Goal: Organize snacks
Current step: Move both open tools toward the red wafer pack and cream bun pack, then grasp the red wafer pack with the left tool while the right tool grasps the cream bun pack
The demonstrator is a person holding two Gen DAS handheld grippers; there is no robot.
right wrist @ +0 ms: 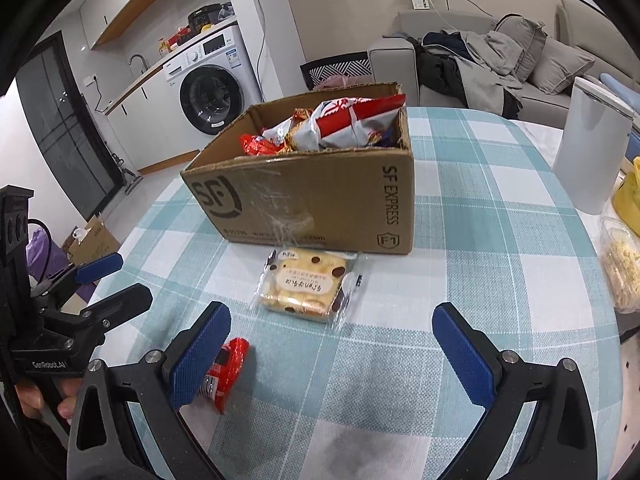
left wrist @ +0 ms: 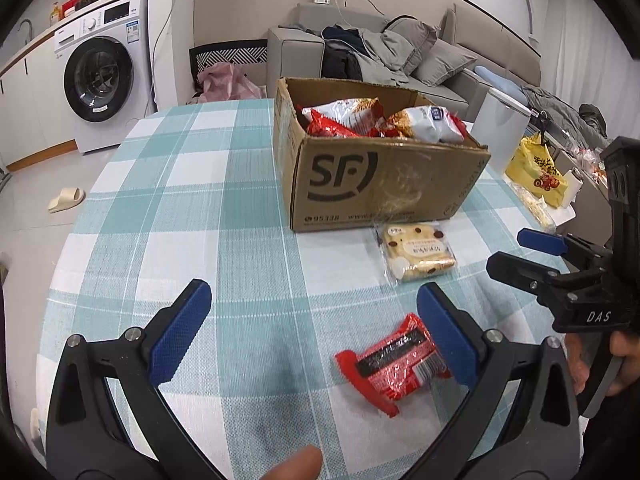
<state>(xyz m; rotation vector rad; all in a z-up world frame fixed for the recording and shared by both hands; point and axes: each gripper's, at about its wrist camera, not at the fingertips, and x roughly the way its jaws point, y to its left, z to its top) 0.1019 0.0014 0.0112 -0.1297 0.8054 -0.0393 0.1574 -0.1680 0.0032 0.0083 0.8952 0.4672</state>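
Matt cardboard box (left wrist: 380, 184); glossy plastic red snack packet (left wrist: 394, 364); woven tablecloth (left wrist: 180, 208).
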